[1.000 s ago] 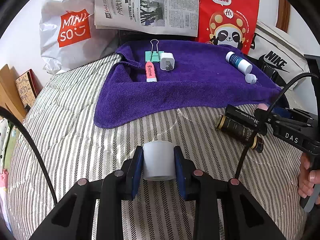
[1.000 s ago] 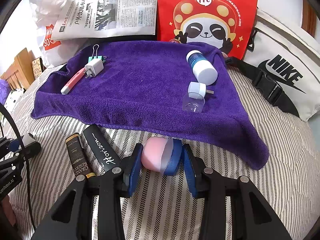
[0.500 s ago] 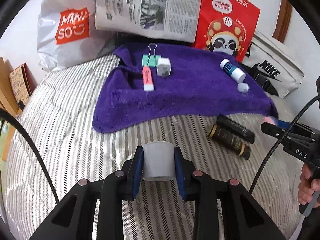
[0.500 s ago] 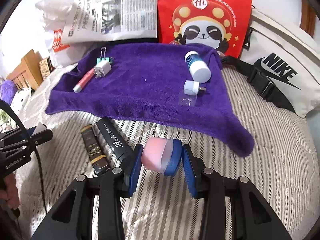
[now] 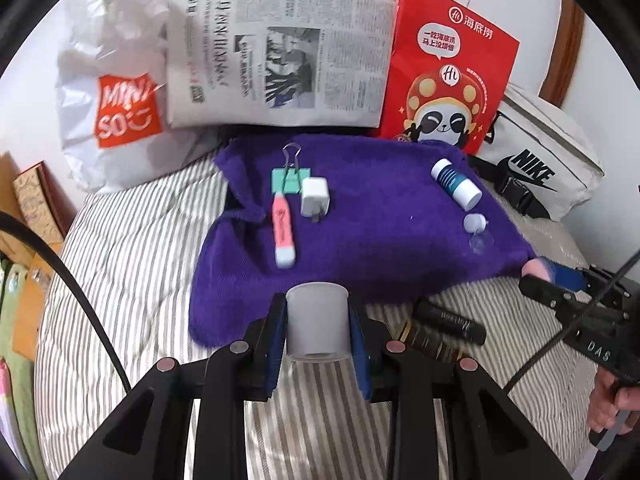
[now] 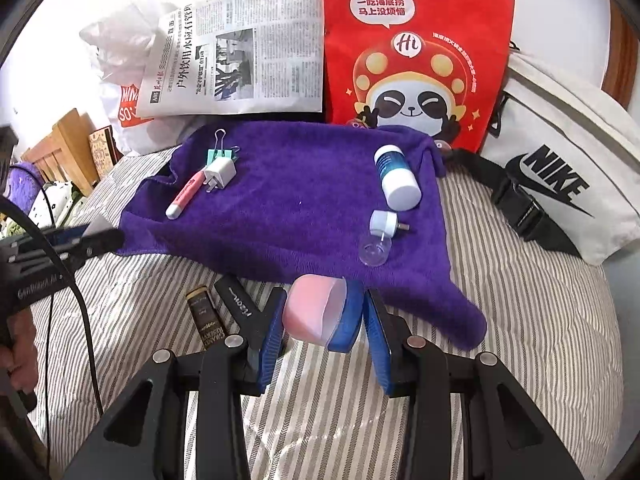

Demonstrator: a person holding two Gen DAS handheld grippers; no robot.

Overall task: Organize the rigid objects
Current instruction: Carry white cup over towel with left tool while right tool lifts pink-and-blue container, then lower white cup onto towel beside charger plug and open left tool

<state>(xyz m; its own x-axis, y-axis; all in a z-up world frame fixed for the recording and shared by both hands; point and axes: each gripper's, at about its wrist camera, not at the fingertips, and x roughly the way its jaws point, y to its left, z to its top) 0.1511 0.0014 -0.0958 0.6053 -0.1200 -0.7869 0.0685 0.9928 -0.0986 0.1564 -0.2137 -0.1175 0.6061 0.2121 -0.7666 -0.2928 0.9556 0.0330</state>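
Note:
My left gripper (image 5: pixel 317 326) is shut on a small grey-white cup (image 5: pixel 316 322), held above the striped bed just before the purple towel (image 5: pixel 380 240). My right gripper (image 6: pixel 324 316) is shut on a pink jar with a blue lid (image 6: pixel 320 314), near the towel's (image 6: pixel 288 216) front edge. On the towel lie a pink pen (image 5: pixel 283 232), a white charger plug (image 5: pixel 315 196), a teal binder clip (image 5: pixel 290 178), a blue-and-white bottle (image 5: pixel 456 184) and a small white cap with a clear lid (image 5: pixel 476 226). Two dark tubes (image 6: pixel 218 312) lie on the bed.
Behind the towel stand a white Miniso bag (image 5: pixel 116 96), a newspaper (image 5: pixel 280 64), a red panda paper bag (image 5: pixel 444 76) and a white Nike bag (image 5: pixel 540 160). The striped bedcover (image 5: pixel 132 256) lies bare at left. A person's hand (image 5: pixel 612 400) holds the right gripper's handle.
Both grippers have risen with their objects, so the towel and the bags now sit lower and farther in view. Neither grip has changed.

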